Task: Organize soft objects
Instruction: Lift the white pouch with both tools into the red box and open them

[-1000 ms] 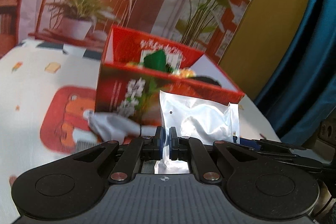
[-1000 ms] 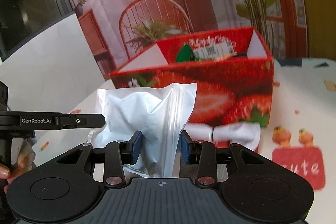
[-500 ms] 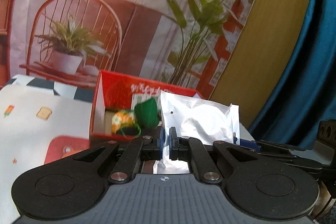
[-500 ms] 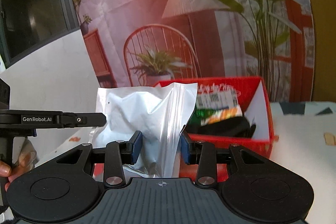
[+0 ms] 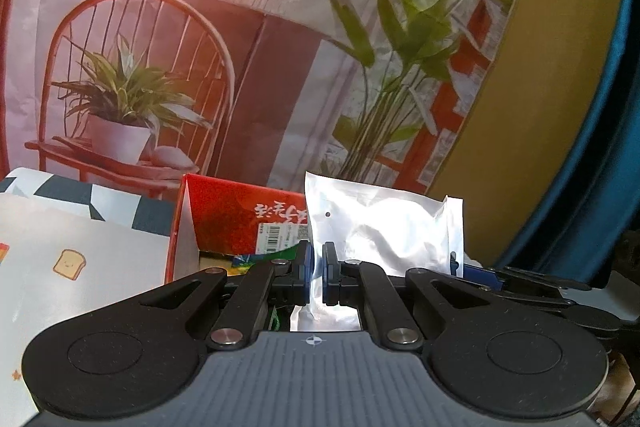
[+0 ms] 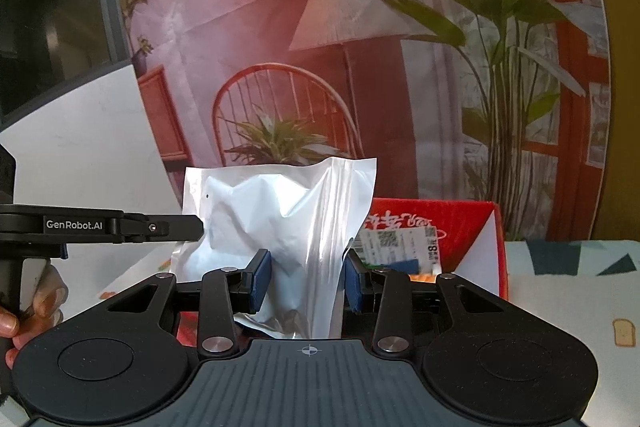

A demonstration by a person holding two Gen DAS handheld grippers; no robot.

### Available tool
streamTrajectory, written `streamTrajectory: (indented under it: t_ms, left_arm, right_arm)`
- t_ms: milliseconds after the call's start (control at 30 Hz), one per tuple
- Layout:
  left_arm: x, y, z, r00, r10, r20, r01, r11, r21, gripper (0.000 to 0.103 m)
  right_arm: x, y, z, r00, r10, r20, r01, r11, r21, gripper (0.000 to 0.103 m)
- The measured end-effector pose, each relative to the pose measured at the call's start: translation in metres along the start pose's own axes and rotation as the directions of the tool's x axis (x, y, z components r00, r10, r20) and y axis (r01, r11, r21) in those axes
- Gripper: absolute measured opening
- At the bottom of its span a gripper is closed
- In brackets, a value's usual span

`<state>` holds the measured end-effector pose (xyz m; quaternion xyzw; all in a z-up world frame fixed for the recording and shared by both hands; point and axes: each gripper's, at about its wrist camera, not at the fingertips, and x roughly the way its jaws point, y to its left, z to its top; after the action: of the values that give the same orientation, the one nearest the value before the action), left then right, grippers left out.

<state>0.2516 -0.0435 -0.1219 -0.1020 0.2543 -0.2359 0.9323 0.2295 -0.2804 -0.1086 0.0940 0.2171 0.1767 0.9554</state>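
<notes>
1. Printed backdrop of a lamp, a wire chair and potted plants fills the far wall, and below it a tabletop (image 6: pixel 580 291) under a patterned cloth carries a red box (image 6: pixel 472 223) with its top open
2. Both tongs hold one silvery plastic pouch (image 6: pixel 288 223), raised off the tabletop and hanging just in front of and above the box
3. Left tongs (image 5: pixel 314 273) are nearly together, pinching a thin edge at the pouch's left side
4. Right tongs (image 6: pixel 307 279) stand wider, clamped across the puffy middle of the pouch, blue pads pressed into both sides
5. Inside the box, labelled packets and something green show behind the pouch; how much free room remains is hidden
6. The step in hand looks like carrying the pouch over the opening and lowering it in
7. To do it well, I would keep both tongs level and moving together, so the slippery film does not twist or slide out of the thin left pinch
8. Bring the pouch's lower edge clear past the near wall of the box before descending
9. Let go only once the pouch rests on the contents; releasing the wider right hold first, then the left, seems the safer order
</notes>
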Motion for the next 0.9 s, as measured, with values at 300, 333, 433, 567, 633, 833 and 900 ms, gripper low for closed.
streamTrajectory:
  t_ms: [300,333,433,567,633,833,900]
  left_arm:
    - [0.059,0.019,-0.011,0.987,0.013,-0.158,-0.018,0.999,-0.031,0.006]
    - [0.065,0.020,-0.013,0.984,0.011,-0.177,-0.016,0.999,-0.027,0.006]
    - [0.079,0.019,-0.018,0.975,-0.003,-0.222,-0.002,1.000,-0.021,0.006]
    - [0.093,0.022,-0.022,0.965,0.035,-0.259,-0.037,0.999,-0.002,0.006]
    - [0.098,0.024,-0.023,0.959,0.050,-0.279,-0.052,0.999,-0.001,0.006]
    - [0.096,0.025,-0.023,0.958,0.057,-0.280,-0.053,0.998,0.024,0.007]
    - [0.089,0.024,-0.021,0.963,0.055,-0.263,-0.048,0.998,0.033,0.014]
  right_arm:
    - [0.051,-0.030,-0.013,0.991,-0.051,-0.124,0.054,0.998,0.027,0.036]
    - [0.056,-0.034,-0.017,0.987,-0.066,-0.149,0.072,0.997,0.038,0.032]
    - [0.069,-0.044,-0.028,0.968,-0.091,-0.232,0.113,0.990,0.082,0.018]
    - [0.079,-0.049,-0.039,0.957,-0.105,-0.271,0.137,0.985,0.104,0.019]
    - [0.082,-0.049,-0.041,0.954,-0.106,-0.280,0.140,0.985,0.102,0.018]
    - [0.090,-0.044,-0.042,0.946,-0.124,-0.299,0.158,0.983,0.093,0.023]
    - [0.085,-0.042,-0.040,0.948,-0.133,-0.290,0.164,0.983,0.086,0.027]
